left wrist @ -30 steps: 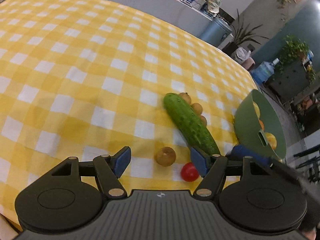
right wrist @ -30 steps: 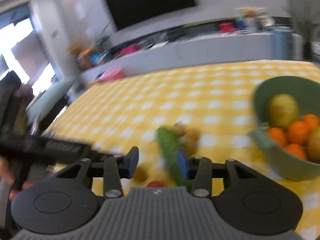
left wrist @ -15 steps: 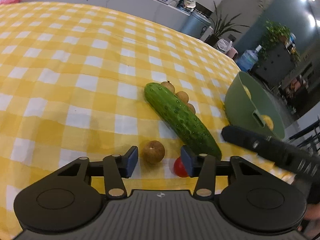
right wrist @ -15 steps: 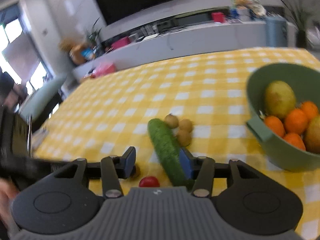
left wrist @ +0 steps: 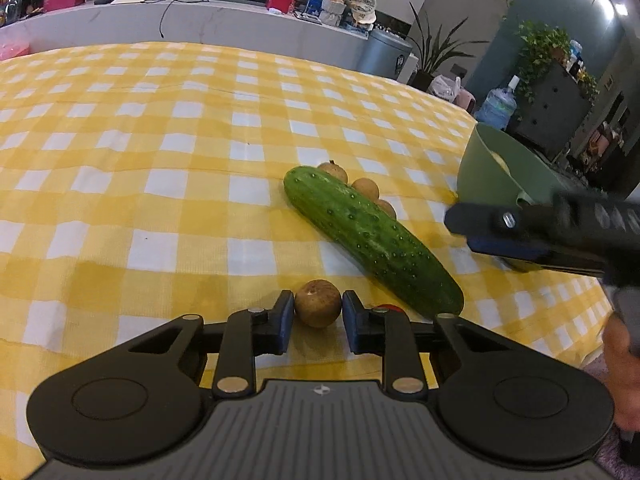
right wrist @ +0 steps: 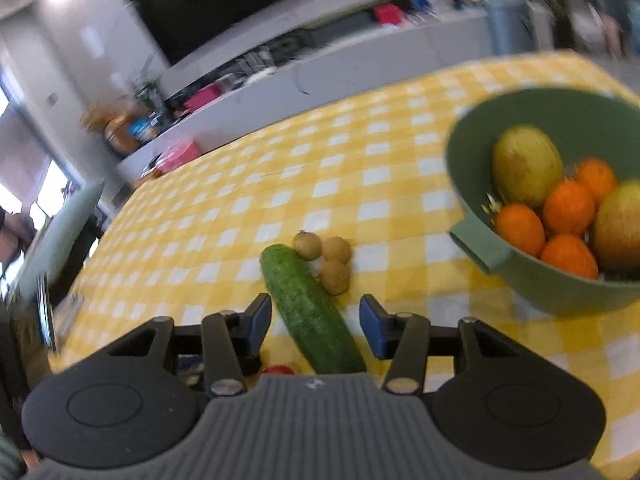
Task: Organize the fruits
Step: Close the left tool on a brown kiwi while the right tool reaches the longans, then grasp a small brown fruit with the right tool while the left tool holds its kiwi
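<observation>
Fruits lie scattered on the yellow checked tablecloth (left wrist: 160, 168) in front of us. A small brown round fruit (left wrist: 318, 308) sits between the blue pads of our left gripper (left wrist: 316, 316), and the pads press on both of its sides, so we have it clamped; it rests low on the cloth. Just to its right a red tomato (left wrist: 387, 307) peeks out behind the right finger, mostly hidden. A long green cucumber (left wrist: 370, 236) lies slanted across the cloth, and three more small brown fruits (left wrist: 365, 187) huddle touching its far side, near its far end.

In the right wrist view our right gripper (right wrist: 316, 324) hangs over the near half of the cucumber with its jaws parted. The cucumber runs between the pads, and we see a gap on each side, so nothing is gripped there. The same gripper shows in the left wrist view as a dark bar coming in from the right.

The green bowl (right wrist: 480, 248) stands on the cloth to the right, well apart from the cucumber. It holds several oranges (right wrist: 568, 208) and two yellow-green fruits (right wrist: 526, 164).
</observation>
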`<state>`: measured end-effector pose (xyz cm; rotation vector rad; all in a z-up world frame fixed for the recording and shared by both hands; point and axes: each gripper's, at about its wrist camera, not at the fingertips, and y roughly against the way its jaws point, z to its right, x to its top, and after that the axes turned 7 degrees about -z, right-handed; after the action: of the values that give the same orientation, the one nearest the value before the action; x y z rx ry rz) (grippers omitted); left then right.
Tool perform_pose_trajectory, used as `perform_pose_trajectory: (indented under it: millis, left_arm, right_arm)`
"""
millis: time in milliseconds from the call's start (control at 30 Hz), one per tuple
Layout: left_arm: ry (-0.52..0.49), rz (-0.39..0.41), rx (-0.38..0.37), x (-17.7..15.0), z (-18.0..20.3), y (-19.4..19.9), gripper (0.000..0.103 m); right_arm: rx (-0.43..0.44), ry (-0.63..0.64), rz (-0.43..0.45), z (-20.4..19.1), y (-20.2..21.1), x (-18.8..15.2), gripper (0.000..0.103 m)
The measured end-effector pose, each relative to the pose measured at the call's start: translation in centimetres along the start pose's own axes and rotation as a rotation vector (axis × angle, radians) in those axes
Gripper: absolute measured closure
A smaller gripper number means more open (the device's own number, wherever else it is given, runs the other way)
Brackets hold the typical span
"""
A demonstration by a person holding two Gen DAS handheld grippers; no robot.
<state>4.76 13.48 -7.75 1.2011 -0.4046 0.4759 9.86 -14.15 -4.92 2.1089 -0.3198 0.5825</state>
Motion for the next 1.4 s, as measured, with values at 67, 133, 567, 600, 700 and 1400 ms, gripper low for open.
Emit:
perform_pose_trajectory:
  millis: [67,133,567,600,700,1400]
  left_arm:
    - [0.0,0.022,-0.01,0.1,-0.2,0.4,0.074]
    - [0.004,0.039,-0.025,0.1,-0.4,0.7,0.074]
    - [0.016,0.07,-0.074,0.6,-0.6,1.1,0.074]
    - [0.014,0.068,-0.075,0.6,-0.6,1.0,0.074]
    - [0.01,0.06,-0.072,0.5,-0.5,0.8,0.074]
    - [0.026,0.06,-0.083,0.5,-0.8,1.5,0.074]
  right_arm:
    - [0.01,-0.095,0.004,0.7,-0.4,0.9,0.057]
    - [0.024,-0.157,0.044,0.8,-0.4,1.8,0.058]
    - [0.024,-0.222,-0.08,1.4,-6.1,2.8,0.061]
    - [0.032,-0.233,-0.082,1.6,-6.2,2.9,0.062]
    - [0.048,-0.245,-0.069,1.8,-6.3,2.6,0.069]
    - [0.043,-0.306,-0.053,2.8,-6.0,2.2,0.082]
